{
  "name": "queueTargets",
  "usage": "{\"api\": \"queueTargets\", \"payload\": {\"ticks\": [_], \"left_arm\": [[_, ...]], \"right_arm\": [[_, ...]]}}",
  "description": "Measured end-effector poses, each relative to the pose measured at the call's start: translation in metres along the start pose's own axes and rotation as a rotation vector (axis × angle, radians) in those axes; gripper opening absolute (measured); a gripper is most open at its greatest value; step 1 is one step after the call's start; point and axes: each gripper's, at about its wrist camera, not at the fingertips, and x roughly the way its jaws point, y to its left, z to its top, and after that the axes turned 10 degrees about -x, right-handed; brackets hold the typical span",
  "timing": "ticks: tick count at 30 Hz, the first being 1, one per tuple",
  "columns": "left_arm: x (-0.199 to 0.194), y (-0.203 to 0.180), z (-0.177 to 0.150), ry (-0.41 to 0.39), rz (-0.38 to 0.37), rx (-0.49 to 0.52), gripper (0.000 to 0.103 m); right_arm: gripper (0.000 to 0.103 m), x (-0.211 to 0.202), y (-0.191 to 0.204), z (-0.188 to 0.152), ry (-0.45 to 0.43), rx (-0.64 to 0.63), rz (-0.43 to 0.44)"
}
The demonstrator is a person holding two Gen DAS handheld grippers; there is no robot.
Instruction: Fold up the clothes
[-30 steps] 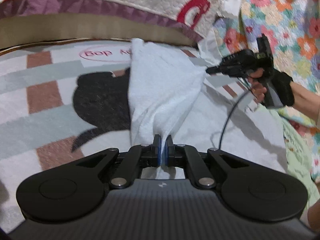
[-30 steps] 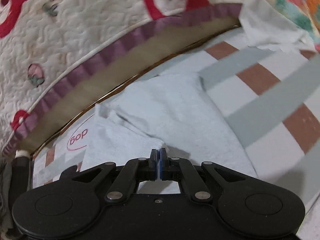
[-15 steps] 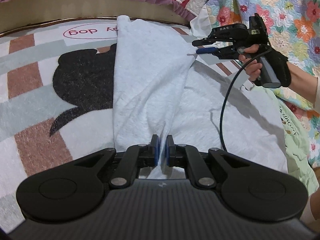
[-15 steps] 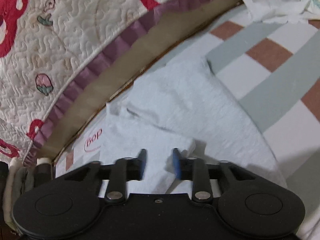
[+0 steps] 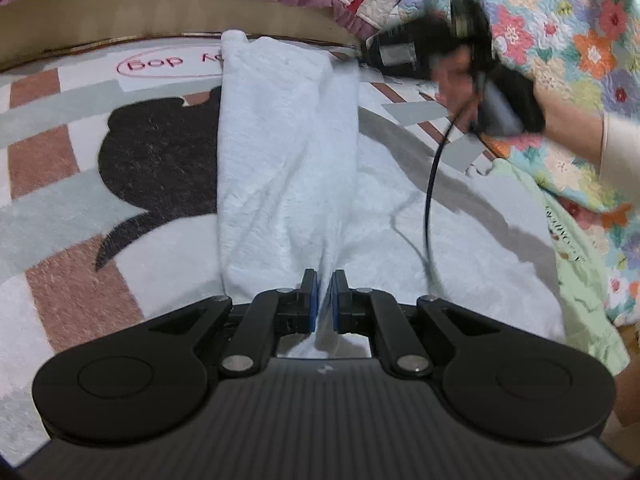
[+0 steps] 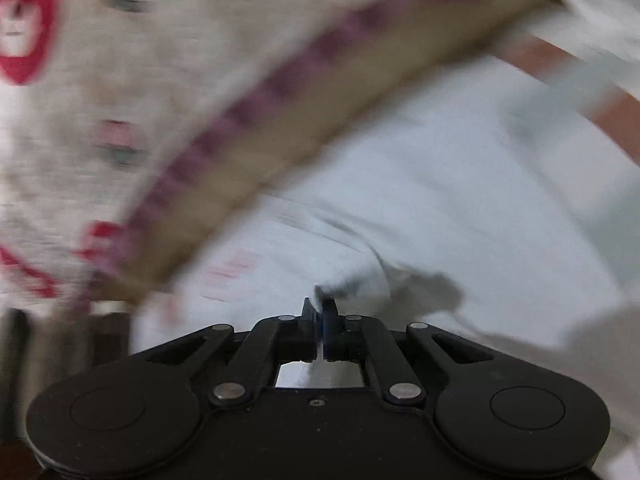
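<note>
White garment point(image 5: 280, 152): soft, fleecy, pale cloth spread on a patterned rug with brown and grey-green blocks and a black animal shape. Its left part is folded over into a long, creased band running from the near edge toward the far end of the rug; the right part lies flat beneath it. The other view is blurred; a raised fold point(image 6: 352, 276) shows.

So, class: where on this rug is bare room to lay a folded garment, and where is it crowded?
Free: the rug left of the white garment, over the black dog print up to the bed edge. Crowded: right of the garment, where the right claw, its cable and a green cloth lie against the floral quilt.
</note>
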Motion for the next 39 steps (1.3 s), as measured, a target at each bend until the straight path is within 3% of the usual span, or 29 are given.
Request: {"api": "queueTargets", "payload": {"ticks": [3,6,9,12,19,21,24,25,27,30,32,33,34,36,37,39], "left_arm": [[-0.008,0.004,0.003,-0.032,-0.003,-0.018,0.006],[-0.022,0.009,0.005,-0.083,-0.026,-0.038,0.015],[-0.037,0.014,0.006,-0.146,-0.049,-0.036,0.032],[-0.048,0.03,0.008,-0.195,-0.042,-0.085,0.035],[-0.038,0.082,0.005,-0.21,0.01,-0.284,0.041],[-0.033,0.094,0.003,-0.211,-0.006,-0.345,0.041],[-0.024,0.095,0.002,-0.188,0.008,-0.353,0.042],[-0.02,0.093,0.002,-0.179,0.014,-0.348,0.045],[-0.012,0.09,0.003,-0.157,0.025,-0.341,0.05],[-0.005,0.084,0.003,-0.151,0.026,-0.342,0.051],[-0.005,0.08,0.002,-0.167,0.045,-0.325,0.038],[-0.009,0.078,0.003,-0.178,0.056,-0.318,0.013],[-0.015,0.077,0.004,-0.191,0.068,-0.31,0.004],[-0.037,0.07,0.006,-0.259,0.098,-0.309,0.005],[-0.049,0.067,0.006,-0.285,0.115,-0.325,0.001],[-0.068,0.061,0.002,-0.3,0.154,-0.361,0.0]], "right_arm": [[0.005,0.012,0.052,0.033,0.027,-0.119,0.067],[0.005,0.035,0.096,0.057,0.057,-0.22,0.101],[0.005,0.067,0.138,0.072,0.085,-0.295,0.139],[0.005,0.101,0.177,0.08,0.112,-0.365,0.172],[0.006,0.208,0.234,0.066,0.239,-0.484,0.105],[0.011,0.231,0.238,0.056,0.272,-0.528,0.064],[0.015,0.234,0.233,0.053,0.274,-0.495,0.103],[0.025,0.23,0.229,0.054,0.263,-0.466,0.133],[0.035,0.208,0.215,0.061,0.216,-0.433,0.156],[0.035,0.165,0.185,0.076,0.143,-0.416,0.12],[0.035,0.133,0.151,0.085,0.112,-0.409,0.045],[0.035,0.116,0.133,0.087,0.102,-0.408,0.002],[0.036,0.102,0.117,0.085,0.101,-0.418,-0.046],[0.036,0.078,0.088,0.077,0.12,-0.464,-0.15],[0.038,0.067,0.074,0.071,0.126,-0.47,-0.18],[0.037,0.048,0.049,0.059,0.133,-0.443,-0.192]]}}
